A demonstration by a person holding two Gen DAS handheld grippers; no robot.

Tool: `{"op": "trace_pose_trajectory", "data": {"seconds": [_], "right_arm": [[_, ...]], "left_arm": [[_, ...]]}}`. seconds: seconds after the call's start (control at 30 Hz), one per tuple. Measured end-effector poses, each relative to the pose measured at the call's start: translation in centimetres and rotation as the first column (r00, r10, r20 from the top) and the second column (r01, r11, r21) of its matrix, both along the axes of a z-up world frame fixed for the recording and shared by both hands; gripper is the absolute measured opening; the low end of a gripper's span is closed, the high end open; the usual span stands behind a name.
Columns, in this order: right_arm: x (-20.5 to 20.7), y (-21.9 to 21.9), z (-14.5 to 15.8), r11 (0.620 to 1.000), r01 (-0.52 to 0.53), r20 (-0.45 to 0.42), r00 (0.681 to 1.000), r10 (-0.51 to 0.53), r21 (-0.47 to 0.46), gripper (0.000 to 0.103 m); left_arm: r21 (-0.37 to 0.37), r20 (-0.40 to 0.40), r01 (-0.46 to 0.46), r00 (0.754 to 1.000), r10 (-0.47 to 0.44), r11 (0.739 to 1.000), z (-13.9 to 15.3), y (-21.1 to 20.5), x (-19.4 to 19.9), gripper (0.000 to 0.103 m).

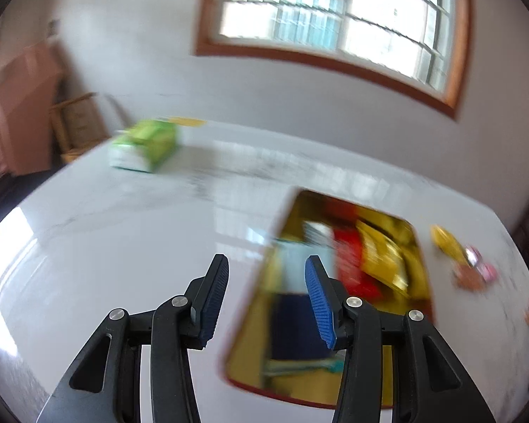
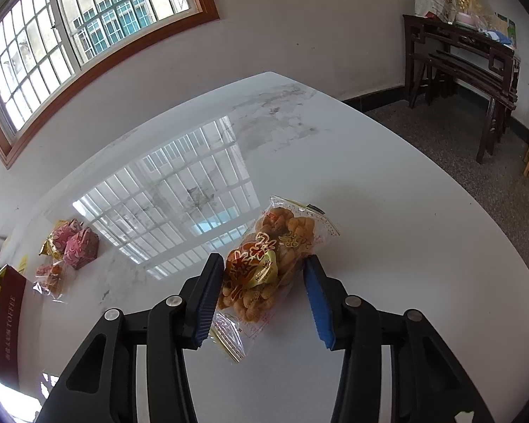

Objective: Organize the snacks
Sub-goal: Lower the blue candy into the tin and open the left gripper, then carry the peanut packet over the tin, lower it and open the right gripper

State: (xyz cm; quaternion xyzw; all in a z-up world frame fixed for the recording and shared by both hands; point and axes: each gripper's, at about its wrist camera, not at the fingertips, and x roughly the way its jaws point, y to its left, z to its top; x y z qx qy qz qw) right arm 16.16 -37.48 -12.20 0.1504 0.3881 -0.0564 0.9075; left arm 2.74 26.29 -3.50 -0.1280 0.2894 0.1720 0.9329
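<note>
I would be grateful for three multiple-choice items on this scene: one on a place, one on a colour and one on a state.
1. Where is the twist bag?
A. between the right tongs
B. inside the box
C. on the floor

2. What colour is the far pack?
A. black
B. green
C. purple

3. How are the left tongs?
A. shut on a bag
B. shut on the box rim
C. open and empty

Key: 1 A, a finger stands on either side of the bag; 2 B, its wrapper is bright green despite the blur; 3 C, the pads stand apart with nothing between them.
</note>
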Motion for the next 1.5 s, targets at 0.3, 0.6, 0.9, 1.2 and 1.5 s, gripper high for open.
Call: {"op": "trace_pose_trajectory", "data": {"seconds": [0.3, 0.6, 0.9, 1.2, 1.5], "right_arm": [[-1.8, 2.1, 1.4, 0.995, -0.058, 0.03, 0.998, 0.055, 0.086, 0.043], [-2.4, 11.8, 6.9, 0.944, -0.295, 0.141, 0.951, 0.275, 0.15, 0.043], [-2.7, 27.5, 10.3, 0.78, -0.604, 0.191, 0.795, 0.576, 0.163, 0.043], [-2.9, 38.3, 8.6, 0.661, -0.736, 0.133, 0.676, 0.724, 0.144, 0.043], [-2.5, 43.1, 6.7, 0.642, -0.763, 0.048, 0.646, 0.761, 0.077, 0.043]], "left_arm": [[-0.092, -0.047, -0.234, 0.972, 0.23, 0.968, -3.3, 7.6, -1.5, 0.047], [-0.112, -0.096, -0.275, 0.959, 0.265, 0.955, -6.1, 9.5, -1.4, 0.047], [-0.156, -0.099, -0.275, 0.96, 0.262, 0.949, -6.7, 10.4, -1.0, 0.047], [-0.119, -0.096, -0.246, 0.967, 0.236, 0.962, -6.2, 9.5, -0.9, 0.051], [-0.133, -0.1, -0.253, 0.965, 0.241, 0.958, -6.3, 9.9, -0.9, 0.051]]}}
